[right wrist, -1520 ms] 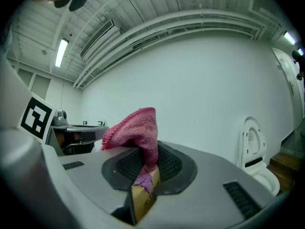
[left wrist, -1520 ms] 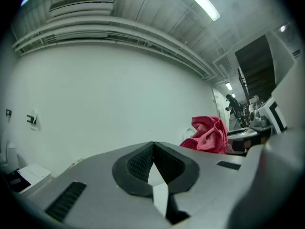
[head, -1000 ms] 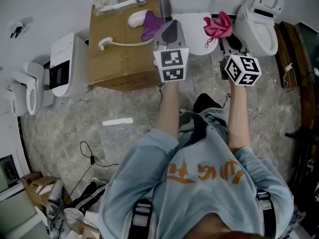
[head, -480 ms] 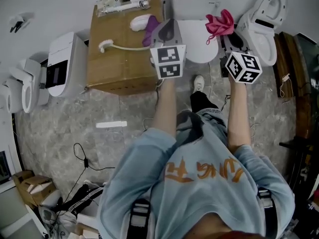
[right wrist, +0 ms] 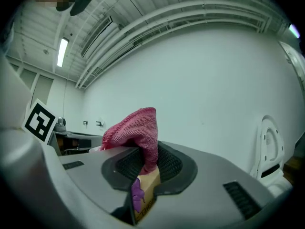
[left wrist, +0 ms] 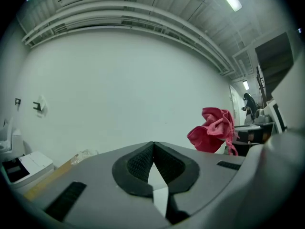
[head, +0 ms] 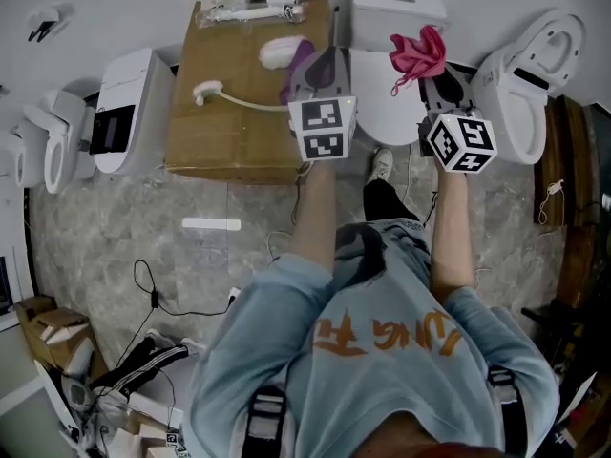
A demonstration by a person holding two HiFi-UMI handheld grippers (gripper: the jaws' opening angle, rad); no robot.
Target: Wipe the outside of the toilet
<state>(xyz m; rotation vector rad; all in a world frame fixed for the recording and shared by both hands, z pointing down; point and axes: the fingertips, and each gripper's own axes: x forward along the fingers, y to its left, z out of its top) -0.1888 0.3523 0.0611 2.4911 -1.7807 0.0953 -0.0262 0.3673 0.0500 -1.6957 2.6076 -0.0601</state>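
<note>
Nearby, cardboard box (head: 224, 132), purple cloth (head: 297, 67), toilet (head: 387, 98), pink cloth (head: 417, 51)

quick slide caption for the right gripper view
Right claw shut on a pink cloth, held up before a white wall, a white toilet at the frame's right edge.

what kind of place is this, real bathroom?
Likely a workshop or test space, not a real bathroom: several loose toilets stand in a row, a cardboard box sits among them, and cables trail over the floor.
</note>
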